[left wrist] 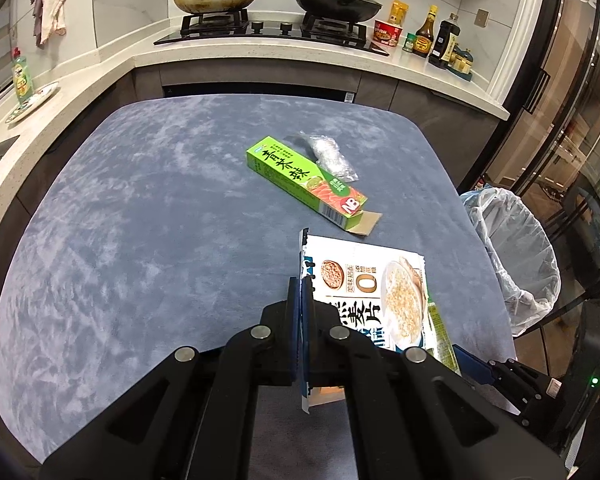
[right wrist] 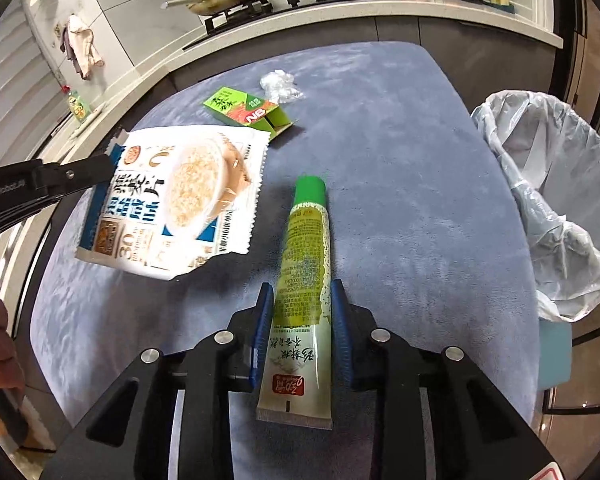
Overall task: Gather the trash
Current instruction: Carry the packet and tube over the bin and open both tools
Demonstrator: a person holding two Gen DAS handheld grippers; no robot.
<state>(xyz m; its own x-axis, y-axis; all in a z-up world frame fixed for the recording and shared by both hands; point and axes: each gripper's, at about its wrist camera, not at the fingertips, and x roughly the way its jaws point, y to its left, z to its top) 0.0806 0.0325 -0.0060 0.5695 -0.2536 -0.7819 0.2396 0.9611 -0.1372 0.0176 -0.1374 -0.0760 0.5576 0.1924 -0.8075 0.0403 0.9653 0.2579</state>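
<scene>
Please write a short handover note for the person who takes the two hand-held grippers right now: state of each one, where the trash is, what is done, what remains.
Left hand-held gripper: shut on the oatmeal packet, held above the table.
Right hand-held gripper: fingers on both sides of the green tube; firm grip cannot be told.
On the table: green box, open at one end, with a crumpled clear wrap beside it.
Lined bin stands off the table's right edge.
Done: nothing visibly binned.
Left: drop packet and tube, then collect box and wrap.
</scene>
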